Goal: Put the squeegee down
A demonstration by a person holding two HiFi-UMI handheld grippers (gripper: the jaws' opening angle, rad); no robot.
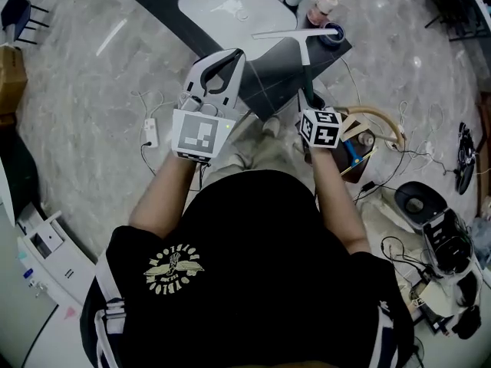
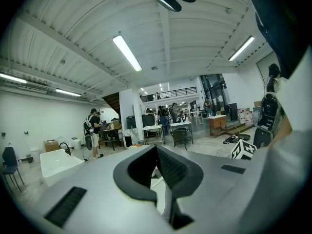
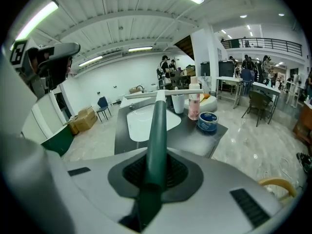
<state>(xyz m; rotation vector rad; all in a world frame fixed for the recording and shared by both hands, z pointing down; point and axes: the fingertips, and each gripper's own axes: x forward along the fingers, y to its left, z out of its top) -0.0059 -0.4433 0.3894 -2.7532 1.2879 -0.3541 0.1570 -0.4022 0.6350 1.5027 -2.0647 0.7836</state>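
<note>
Right gripper view shows the right gripper (image 3: 155, 172), jaws clamped on the green-handled, white-bladed squeegee (image 3: 157, 126), over the dark grey counter (image 3: 192, 136) mid-frame, not yet set down; left gripper (image 2: 157, 172) jaws together, empty

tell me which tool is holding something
The right tool: it is shut on the dark green handle of the white-bladed squeegee. The left tool holds nothing.

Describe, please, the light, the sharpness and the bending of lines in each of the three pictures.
Head view: strong fisheye bend toward the edges, pale glare streaks on the marble floor, all fairly sharp. Left gripper view: black rounded corners, and the ceiling lamp burns out white. Right gripper view: the squeegee handle nearest the lens is soft; the counter behind is sharper.
</note>
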